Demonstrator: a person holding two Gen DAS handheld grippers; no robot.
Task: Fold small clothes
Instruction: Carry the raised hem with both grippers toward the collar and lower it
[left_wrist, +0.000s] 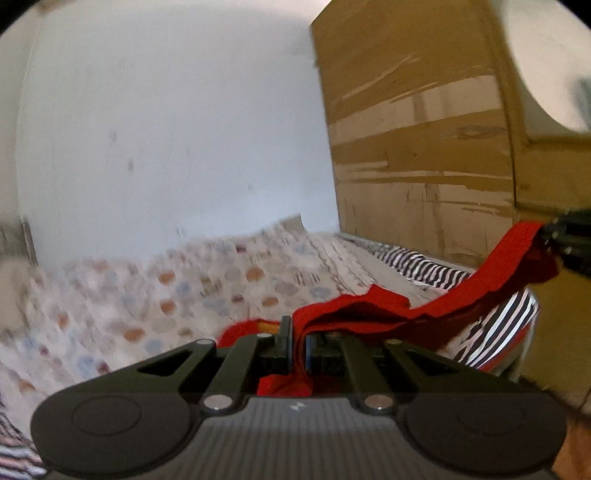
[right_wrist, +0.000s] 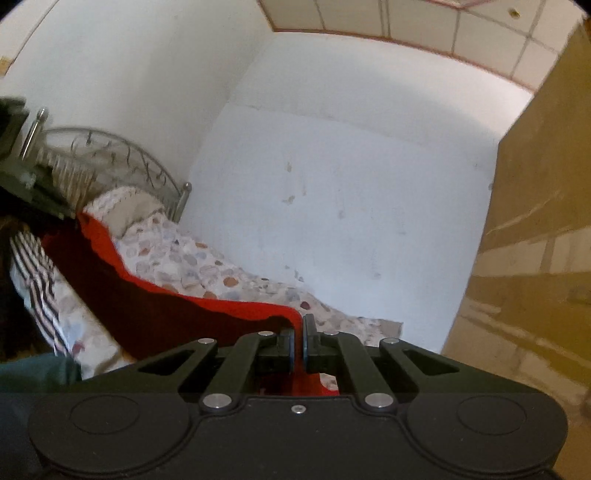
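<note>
A red garment (left_wrist: 388, 310) hangs stretched in the air between both grippers, above the bed. My left gripper (left_wrist: 298, 332) is shut on one edge of it, with cloth bunched between the fingers. In the left wrist view the cloth runs up to the right, where my right gripper (left_wrist: 554, 236) pinches its other end. In the right wrist view my right gripper (right_wrist: 298, 334) is shut on the red garment (right_wrist: 177, 310), which sags leftward to my left gripper (right_wrist: 40, 192), dark and blurred at the left edge.
The bed carries a patterned sheet (left_wrist: 166, 288) with a pillow (right_wrist: 125, 206) and metal headboard (right_wrist: 110, 155). A black-and-white striped garment (left_wrist: 495, 332) lies on the bed near the red one. A tall brown wardrobe (left_wrist: 424, 129) stands beside the bed. White walls lie behind.
</note>
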